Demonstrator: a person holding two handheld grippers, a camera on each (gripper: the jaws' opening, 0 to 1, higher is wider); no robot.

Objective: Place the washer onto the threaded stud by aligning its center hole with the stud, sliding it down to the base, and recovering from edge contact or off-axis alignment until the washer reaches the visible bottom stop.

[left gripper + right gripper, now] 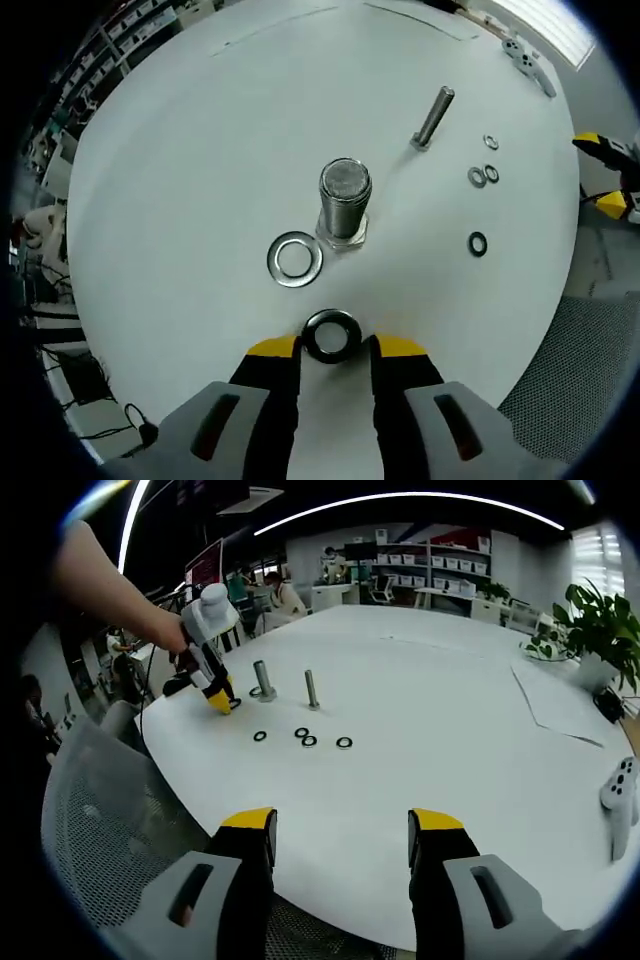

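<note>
Open-plan office, shelving [430, 560], desks, plant [600, 630]

I work at a big round white table [440, 700] in an open office lit by curved ceiling light strips [400, 498]. Beyond the table's far edge stand white shelves of bins [430, 565]; a potted plant [600, 630] sits at its right side, and a grey mesh chair [110, 820] is pushed against its near left edge.

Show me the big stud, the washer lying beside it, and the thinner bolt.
Big stud [345, 195], left gripper view, threaded shaft.
Washer [295, 259], left gripper view, flat ring.
Thinner bolt [433, 117], left gripper view, shaft.
</note>
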